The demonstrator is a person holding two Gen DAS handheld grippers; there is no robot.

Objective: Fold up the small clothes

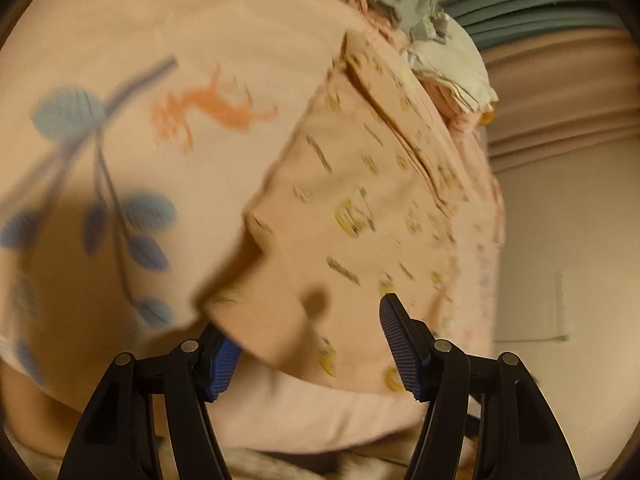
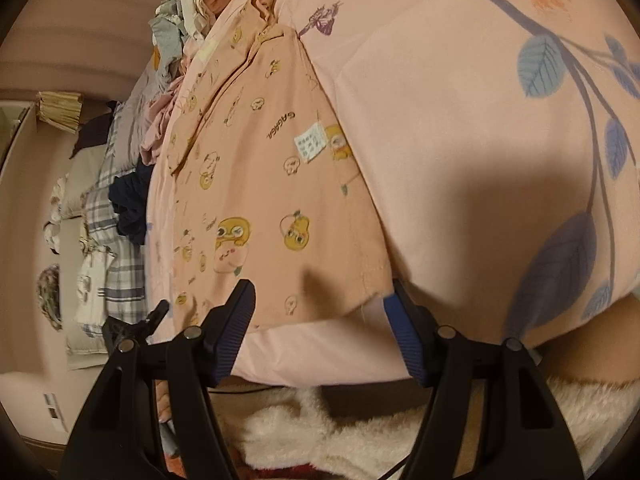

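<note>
A small peach garment (image 1: pixel 360 208) printed with yellow cartoon faces lies flat on a pink bedsheet (image 1: pixel 140 140). My left gripper (image 1: pixel 308 320) hangs over its near edge with the jaws apart. The cloth's edge covers the tip of the left-hand finger, and the other pad (image 1: pixel 400 344) stands free above the fabric. In the right wrist view the same garment (image 2: pixel 272 200) shows a white care label (image 2: pixel 310 142). My right gripper (image 2: pixel 320 292) is open and straddles the near hem, its pads clear of the cloth.
The sheet (image 2: pixel 460 120) carries blue leaf and orange deer prints. A heap of other clothes (image 1: pixel 436 40) lies beyond the garment. Plaid cloth (image 2: pixel 120 240) and a dark blue item (image 2: pixel 128 208) lie left of the bed. A white fluffy rug (image 2: pixel 320 432) lies below the bed's edge.
</note>
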